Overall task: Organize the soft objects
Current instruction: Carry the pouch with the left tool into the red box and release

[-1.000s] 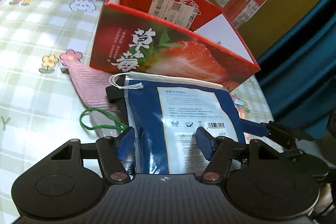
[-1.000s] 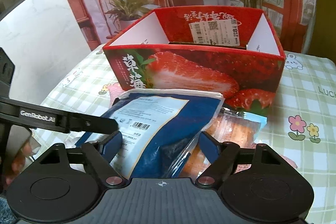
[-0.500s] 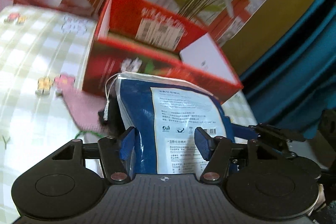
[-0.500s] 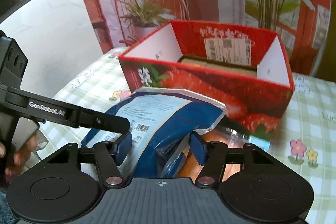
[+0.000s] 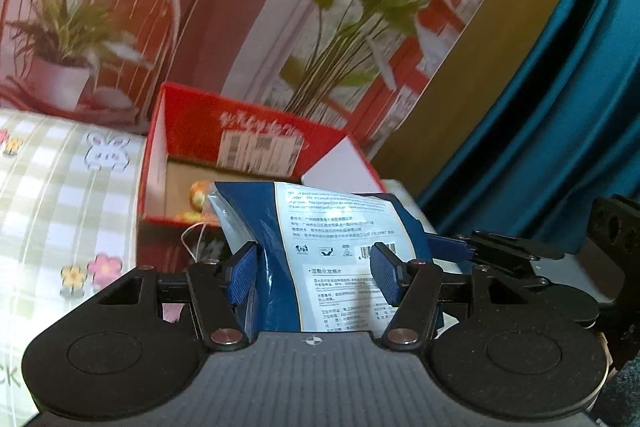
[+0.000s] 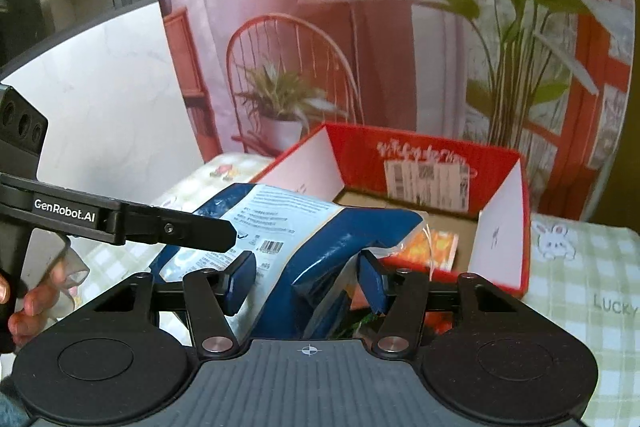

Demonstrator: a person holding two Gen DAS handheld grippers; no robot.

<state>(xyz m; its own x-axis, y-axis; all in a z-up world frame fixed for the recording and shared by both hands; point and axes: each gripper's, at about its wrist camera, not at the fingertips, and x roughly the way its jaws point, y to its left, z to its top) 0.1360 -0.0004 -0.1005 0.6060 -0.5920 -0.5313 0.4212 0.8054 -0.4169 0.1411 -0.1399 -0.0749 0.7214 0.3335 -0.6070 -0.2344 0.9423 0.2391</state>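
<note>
A soft blue pack [image 5: 340, 223] with a white printed label hangs in the air, held from both ends. My left gripper [image 5: 314, 267] is shut on its near end. My right gripper [image 6: 307, 279] has the pack's [image 6: 360, 231] crumpled other end between its pads, and its jaws are closing on it. Just behind the pack stands an open red strawberry box [image 5: 248, 115] [image 6: 420, 151]. An orange packet [image 6: 440, 245] lies on the box's floor. One of the left gripper's fingers [image 6: 180, 227] reaches in from the left of the right wrist view.
The checked tablecloth [image 5: 60, 167] [image 6: 580, 267] with rabbit and flower prints runs on both sides of the box. A printed backdrop of a chair and plants stands behind it. A teal curtain [image 5: 560, 107] hangs at the right. A person's hand [image 6: 36, 303] grips the left tool.
Both grippers have risen with the blue pack, from the table up to the box's rim height. The right jaws have narrowed onto the pack. The inside of the box has come into view.
</note>
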